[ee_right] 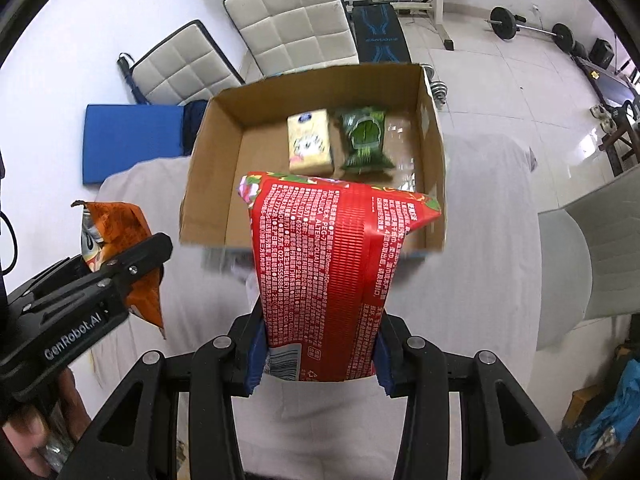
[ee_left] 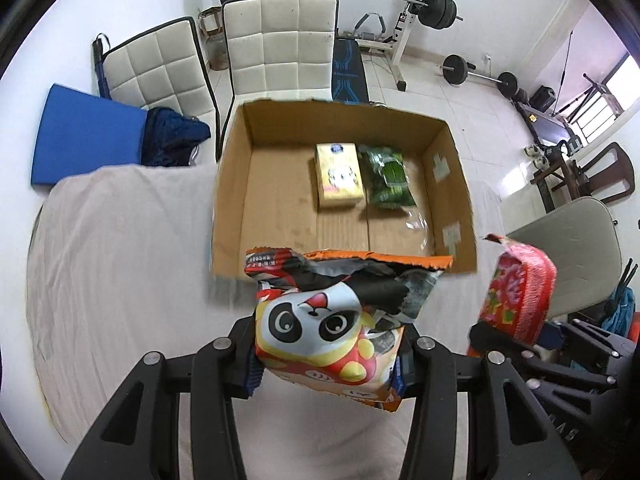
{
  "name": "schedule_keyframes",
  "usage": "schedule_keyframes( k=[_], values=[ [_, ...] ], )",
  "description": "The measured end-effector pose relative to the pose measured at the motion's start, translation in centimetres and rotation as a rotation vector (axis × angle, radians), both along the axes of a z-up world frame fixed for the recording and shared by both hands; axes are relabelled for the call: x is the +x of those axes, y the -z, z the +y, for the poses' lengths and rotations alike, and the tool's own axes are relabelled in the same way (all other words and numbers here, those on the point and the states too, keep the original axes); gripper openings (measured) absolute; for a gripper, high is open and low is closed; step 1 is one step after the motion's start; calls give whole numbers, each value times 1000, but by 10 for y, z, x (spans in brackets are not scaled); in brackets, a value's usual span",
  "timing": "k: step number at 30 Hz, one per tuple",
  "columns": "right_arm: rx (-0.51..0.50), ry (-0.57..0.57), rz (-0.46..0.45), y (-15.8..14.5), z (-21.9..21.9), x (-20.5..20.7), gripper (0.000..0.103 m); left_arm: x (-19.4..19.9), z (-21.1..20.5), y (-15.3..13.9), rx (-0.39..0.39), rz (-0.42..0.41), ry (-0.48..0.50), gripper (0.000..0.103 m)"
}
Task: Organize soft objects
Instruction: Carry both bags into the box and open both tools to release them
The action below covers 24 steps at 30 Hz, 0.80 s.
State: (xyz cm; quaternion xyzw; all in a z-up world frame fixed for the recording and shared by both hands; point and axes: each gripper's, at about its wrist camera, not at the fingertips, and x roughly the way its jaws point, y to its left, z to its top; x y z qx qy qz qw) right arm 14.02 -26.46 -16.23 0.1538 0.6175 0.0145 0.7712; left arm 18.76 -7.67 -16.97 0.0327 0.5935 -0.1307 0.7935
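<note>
My left gripper (ee_left: 326, 364) is shut on an orange snack bag with a panda face (ee_left: 332, 320), held above the cloth just short of the near wall of an open cardboard box (ee_left: 280, 264). My right gripper (ee_right: 318, 354) is shut on a red wet-wipes pack (ee_right: 328, 264), held upright in front of the box (ee_right: 208, 204). Inside the box lie a yellow tissue pack (ee_left: 339, 176) and a green packet (ee_left: 387, 178). The red pack also shows at the right of the left wrist view (ee_left: 516, 292), and the orange bag at the left of the right wrist view (ee_right: 120, 236).
The box stands on a table under a pale cloth (ee_left: 120, 260). Two white padded chairs (ee_left: 280, 40) stand behind it, with a blue mat (ee_left: 88, 136) and dark cloth at left. Weight-lifting gear (ee_left: 436, 4) lines the back wall. A grey chair (ee_left: 572, 248) is at right.
</note>
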Motion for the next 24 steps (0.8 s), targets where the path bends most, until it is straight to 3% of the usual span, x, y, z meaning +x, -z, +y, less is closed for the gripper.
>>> schedule_keyframes(
  k=[5, 12, 17, 24],
  values=[
    [-31, 15, 48, 23, -12, 49, 46, 63, -6, 19, 19, 80, 27, 44],
    [-50, 32, 171, 89, -21, 107, 46, 133, -11, 65, 59, 178, 10, 44],
    [-71, 20, 260, 137, -20, 132, 46, 176, -16, 107, 81, 266, 1, 44],
    [-107, -20, 327, 176, -14, 142, 46, 215, -26, 155, 154, 329, 9, 44]
  ],
)
